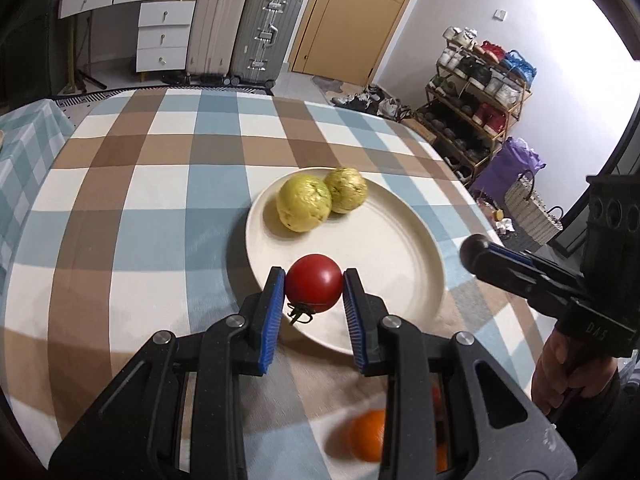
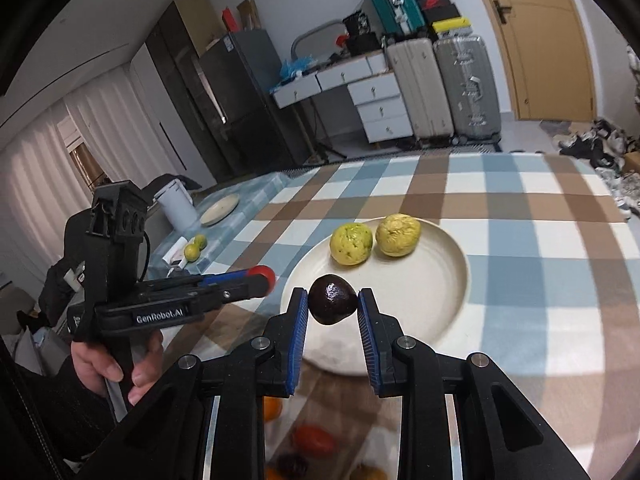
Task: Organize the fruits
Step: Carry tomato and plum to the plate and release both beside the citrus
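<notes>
Left gripper (image 1: 314, 286) clamped on a red tomato (image 1: 314, 282), held above the near rim of the cream plate (image 1: 400, 248). Right gripper (image 2: 333, 306) clamped on a dark purple fruit (image 2: 332, 299), also over the plate's near edge. Further back on the plate, two yellow-green fruits (image 1: 304, 208) sit touching. Checked tablecloth (image 1: 160, 200) beneath.

I am in a lived-in home: a table under a checked tablecloth (image 1: 160, 184), suitcases (image 1: 244, 28) beside a white drawer unit (image 1: 162, 36), a wooden door (image 1: 352, 16), a crowded shoe rack (image 1: 476, 84) and a dark fridge (image 2: 236, 100).
</notes>
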Demonstrator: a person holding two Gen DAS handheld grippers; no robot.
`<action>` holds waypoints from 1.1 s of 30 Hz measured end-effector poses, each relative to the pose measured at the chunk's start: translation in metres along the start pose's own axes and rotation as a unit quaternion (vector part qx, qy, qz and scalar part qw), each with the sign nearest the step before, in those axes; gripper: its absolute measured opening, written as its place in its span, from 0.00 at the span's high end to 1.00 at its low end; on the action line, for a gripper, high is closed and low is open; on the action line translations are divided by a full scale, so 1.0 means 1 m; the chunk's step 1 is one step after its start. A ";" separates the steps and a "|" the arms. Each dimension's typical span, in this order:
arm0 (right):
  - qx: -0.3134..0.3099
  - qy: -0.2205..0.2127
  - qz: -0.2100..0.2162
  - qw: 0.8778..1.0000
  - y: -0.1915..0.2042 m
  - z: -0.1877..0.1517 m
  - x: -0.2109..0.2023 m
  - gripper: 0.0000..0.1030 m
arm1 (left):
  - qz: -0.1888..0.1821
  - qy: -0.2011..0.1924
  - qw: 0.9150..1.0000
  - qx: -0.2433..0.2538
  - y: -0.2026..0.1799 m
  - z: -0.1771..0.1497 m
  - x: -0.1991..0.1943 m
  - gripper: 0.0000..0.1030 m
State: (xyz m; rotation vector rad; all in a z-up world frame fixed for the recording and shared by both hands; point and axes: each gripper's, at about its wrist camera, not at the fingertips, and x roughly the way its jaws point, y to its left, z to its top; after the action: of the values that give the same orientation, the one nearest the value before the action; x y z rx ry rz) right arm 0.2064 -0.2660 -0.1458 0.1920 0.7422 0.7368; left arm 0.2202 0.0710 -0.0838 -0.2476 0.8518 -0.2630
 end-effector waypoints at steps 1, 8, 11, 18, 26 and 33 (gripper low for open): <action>0.002 0.006 0.002 1.000 -0.002 0.003 0.008 0.75 | 0.001 0.002 1.000 0.002 0.003 0.004 0.006 0.74; 0.023 0.042 0.004 0.999 -0.024 0.019 0.056 0.75 | 0.003 0.014 1.000 0.002 0.018 0.022 0.041 0.74; 0.017 0.056 -0.001 0.998 -0.029 0.023 0.073 0.75 | -0.002 0.017 1.000 -0.003 0.022 0.027 0.053 0.74; 0.019 0.084 -0.009 0.996 -0.035 0.030 0.106 0.75 | 0.011 0.023 1.000 0.010 0.020 0.029 0.068 0.74; 0.025 0.108 -0.012 0.994 -0.039 0.032 0.127 0.75 | 0.011 0.024 1.000 0.011 0.023 0.031 0.073 0.74; 0.034 0.113 -0.019 0.993 -0.039 0.038 0.134 0.53 | 0.009 0.027 1.000 0.000 0.025 0.037 0.070 0.69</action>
State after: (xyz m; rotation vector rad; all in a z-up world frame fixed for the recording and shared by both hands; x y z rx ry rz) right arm 0.3204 -0.2015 -0.2065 0.1575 0.9846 0.7039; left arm 0.2959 0.0756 -0.1175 -0.2342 0.9069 -0.2544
